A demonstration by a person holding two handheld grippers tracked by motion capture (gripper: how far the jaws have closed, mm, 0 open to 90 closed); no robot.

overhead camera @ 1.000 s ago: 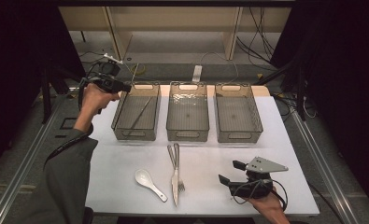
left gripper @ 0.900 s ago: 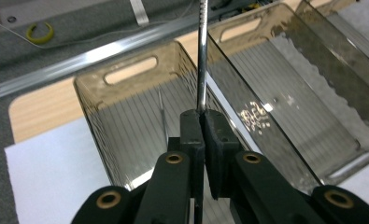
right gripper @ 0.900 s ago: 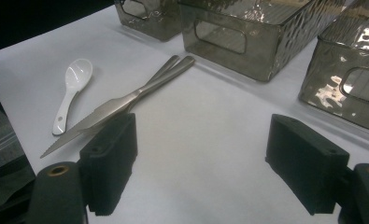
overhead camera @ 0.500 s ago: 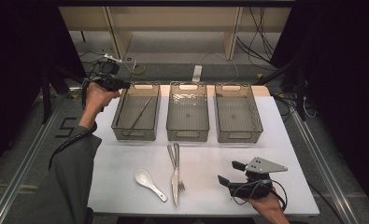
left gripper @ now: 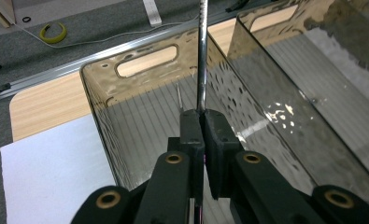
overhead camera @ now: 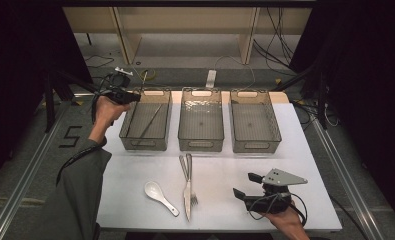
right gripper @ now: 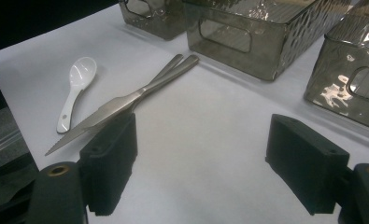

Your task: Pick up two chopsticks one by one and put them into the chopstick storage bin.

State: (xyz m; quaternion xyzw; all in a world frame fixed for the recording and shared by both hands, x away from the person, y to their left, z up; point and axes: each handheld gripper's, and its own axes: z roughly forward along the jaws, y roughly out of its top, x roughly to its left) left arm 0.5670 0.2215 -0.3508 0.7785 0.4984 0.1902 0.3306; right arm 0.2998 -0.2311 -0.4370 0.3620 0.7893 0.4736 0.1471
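Left gripper view: jaws clamped on a thin metal rod (left gripper: 202,56), its far end rising past the left bin (left gripper: 140,107) rim.
Left gripper (overhead camera: 131,96): at that bin's far left corner.
Right gripper (overhead camera: 245,186): jaws apart, near table (overhead camera: 135,175) front right corner.
Table front: spoon (overhead camera: 160,196), knife (overhead camera: 187,186).

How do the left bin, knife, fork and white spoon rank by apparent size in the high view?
1. Left bin, clearly the largest.
2. Knife and fork: they lie crossed and look about equally long, so I would not rank one over the other.
3. White spoon, the smallest.
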